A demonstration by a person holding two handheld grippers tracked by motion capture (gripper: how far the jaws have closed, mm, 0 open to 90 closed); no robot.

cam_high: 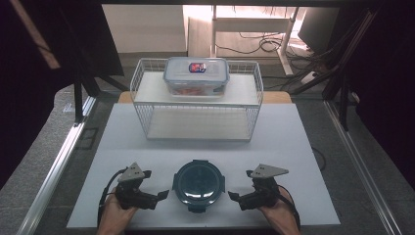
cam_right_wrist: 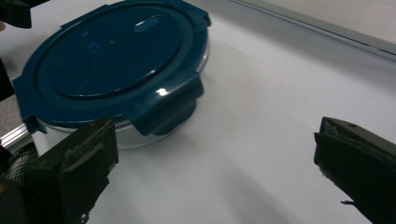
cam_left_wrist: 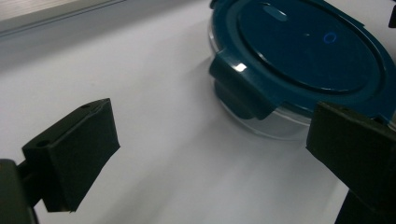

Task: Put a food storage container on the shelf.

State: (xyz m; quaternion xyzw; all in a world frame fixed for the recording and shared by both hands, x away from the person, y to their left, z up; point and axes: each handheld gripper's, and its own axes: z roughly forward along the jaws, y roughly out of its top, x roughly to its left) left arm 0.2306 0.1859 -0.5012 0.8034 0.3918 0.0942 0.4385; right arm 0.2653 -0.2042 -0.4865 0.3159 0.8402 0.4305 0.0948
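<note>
**Two open grippers beside a round blue-lidded box**

From the high view, a round container (cam_high: 199,185) with a dark blue lid sits on the white table (cam_high: 293,147), near the front edge. The left gripper (cam_high: 159,196) is just beside it on one side. The right gripper (cam_high: 234,197) is just beside it on the other side. Each one is held by a hand, and both point in at the container. Farther back stands a white wire rack (cam_high: 195,105). On its top shelf rests a clear rectangular food box (cam_high: 196,76) with a lid and something red inside; what it is cannot be made out.

In the left gripper view, the two black jaws stand wide apart with nothing between them. The round container (cam_left_wrist: 299,60) is ahead and to the right. One blue lid clip (cam_left_wrist: 240,91) hangs down over the clear bowl.

In the right gripper view, the jaws are also wide apart and hold nothing. The round container (cam_right_wrist: 112,70) lies ahead and to the left, close to the left jaw, with a lid clip (cam_right_wrist: 170,105) folded down.
</note>
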